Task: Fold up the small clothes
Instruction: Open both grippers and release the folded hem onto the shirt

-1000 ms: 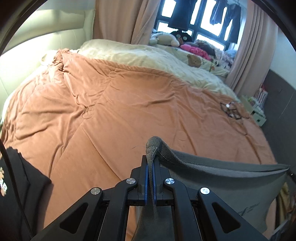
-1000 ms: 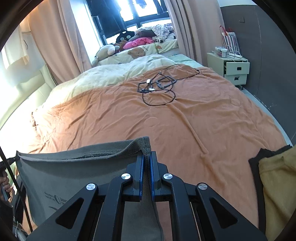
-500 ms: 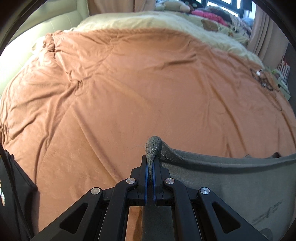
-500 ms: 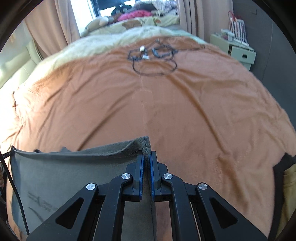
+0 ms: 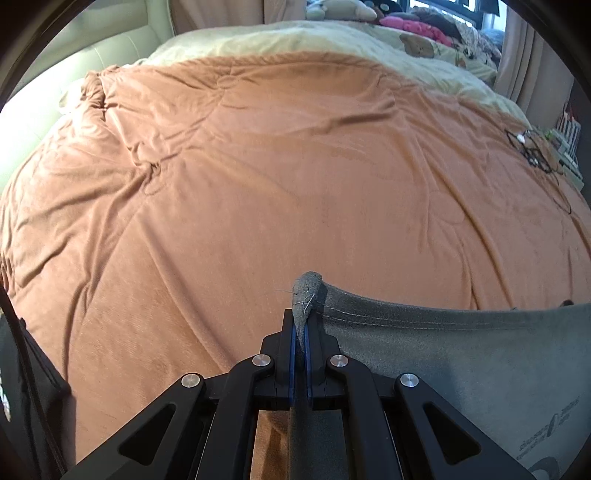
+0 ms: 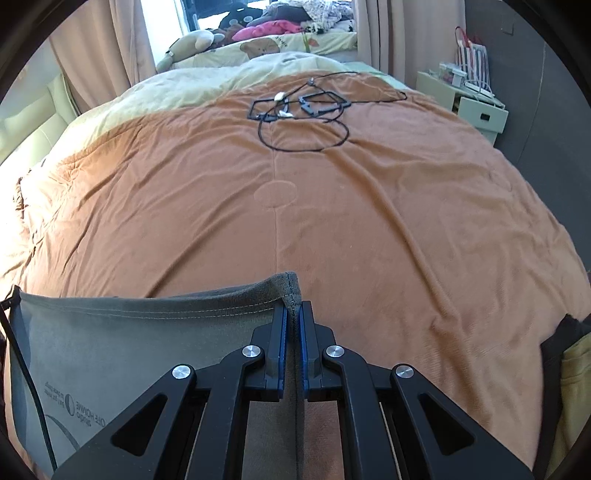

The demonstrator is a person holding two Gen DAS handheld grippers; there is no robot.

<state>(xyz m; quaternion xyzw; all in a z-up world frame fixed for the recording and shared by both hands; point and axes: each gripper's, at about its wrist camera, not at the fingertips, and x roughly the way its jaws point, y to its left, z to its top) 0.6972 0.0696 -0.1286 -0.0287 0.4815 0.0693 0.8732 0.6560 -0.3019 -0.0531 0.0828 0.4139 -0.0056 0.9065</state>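
Observation:
A grey garment (image 5: 461,354) with small printed lettering hangs stretched between my two grippers above the orange bedspread (image 5: 277,177). My left gripper (image 5: 302,321) is shut on one top corner, a bunched tip of cloth sticking up from its blue pads. In the right wrist view the same grey garment (image 6: 129,343) spreads to the left, and my right gripper (image 6: 294,314) is shut on its other top corner. The hem runs taut between the two corners. The garment's lower part is hidden behind the fingers.
Black cables and small frames (image 6: 303,107) lie far up the orange bedspread (image 6: 369,206). A black garment (image 5: 22,387) lies at the left edge, a yellow and black one (image 6: 569,362) at the right. Plush toys and clothes (image 6: 258,29) pile by the window; a bedside cabinet (image 6: 469,99) stands right.
Both grippers have come down and forward with the grey garment, tilting more toward the bedspread. The window has left the top of both views. In the last half second little has moved.

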